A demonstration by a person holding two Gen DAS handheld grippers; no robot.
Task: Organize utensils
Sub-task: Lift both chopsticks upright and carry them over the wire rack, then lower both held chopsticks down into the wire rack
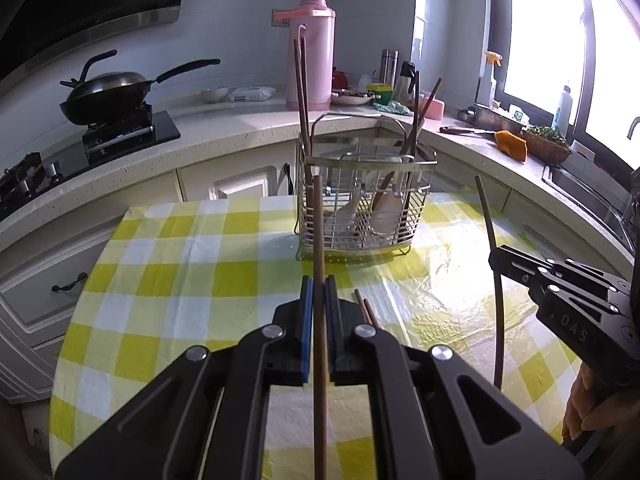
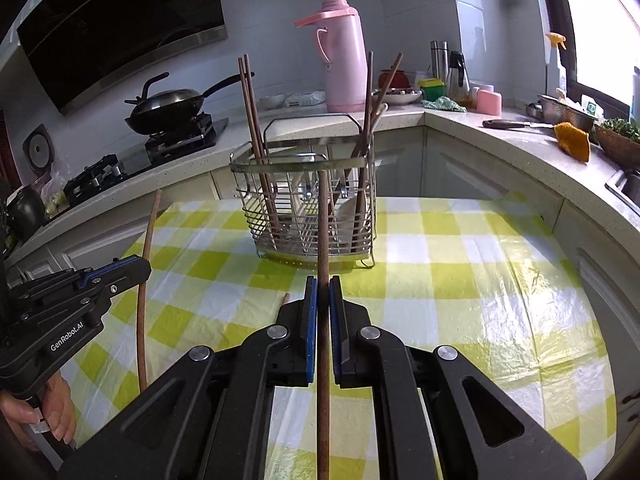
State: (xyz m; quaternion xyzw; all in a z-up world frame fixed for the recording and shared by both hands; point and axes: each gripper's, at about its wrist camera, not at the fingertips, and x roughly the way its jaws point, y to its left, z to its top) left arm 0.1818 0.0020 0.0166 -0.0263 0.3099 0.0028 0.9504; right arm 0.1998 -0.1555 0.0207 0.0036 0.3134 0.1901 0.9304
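Left gripper (image 1: pixel 319 292) pinches a long, slim brown wooden chopstick (image 1: pixel 319 240) upright

A pink thermos (image 1: pixel 311 52) is seen far ahead on the counter (image 1: pixel 224 128). A lidded black wok (image 1: pixel 106 94) is set on the stove (image 1: pixel 120 134) ahead to the left. An orange cloth (image 2: pixel 573 141) is laid ahead right.

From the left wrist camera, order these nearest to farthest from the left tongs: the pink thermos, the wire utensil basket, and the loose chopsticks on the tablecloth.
1. Loose chopsticks: on the tablecloth, just right of the left tongs.
2. Wire utensil basket: ahead, mid-table.
3. Pink thermos: on the back counter, behind the basket.
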